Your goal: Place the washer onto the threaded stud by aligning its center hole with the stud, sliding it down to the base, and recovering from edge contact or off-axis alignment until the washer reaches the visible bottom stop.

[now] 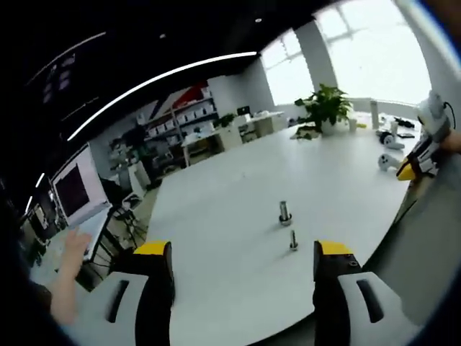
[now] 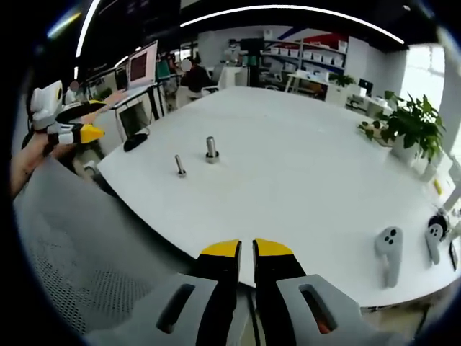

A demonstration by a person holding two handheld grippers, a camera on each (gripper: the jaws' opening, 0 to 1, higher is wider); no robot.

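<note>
Yellow-tipped jaws on the left gripper (image 1: pixel 243 270) stand wide apart w/ nothing between them, hovering off the near edge of the white table (image 1: pixel 230 180). Right gripper (image 2: pixel 245 265) has jaws nearly together, slim gap, nothing visibly held; it sits past the table's opposite edge, above a grey mesh chair back (image 2: pixel 79 252).

Task parts, relative to the table: two small metal pieces stand upright near its middle, just beside each other, apart, not touching. Thinner one (image 1: pixel 293 240) looks like the threaded stud on its base. Stubbier one (image 1: pixel 285 213) has a wide collar at the bottom. Too small to tell whether the washer is that collar or lies elsewhere; can't pick out a loose washer.

Progress, my read: at or near the start. Neither gripper holds anything, both well away from the parts, so pick-up, hole alignment and slide-down to the bottom stop all look undone.

Room to move: tabletop around the two pieces is bare on all sides, so approach is open from either edge. Clutter only toward the far end: potted plant (image 2: pixel 407 122), two white controllers (image 2: pixel 389 252) near the rim. Laptop (image 1: pixel 79 191) and a person's hand (image 1: pixel 72 249) sit off the table's side, well apart from the parts. Watch the chair back under the right gripper when reaching in.
</note>
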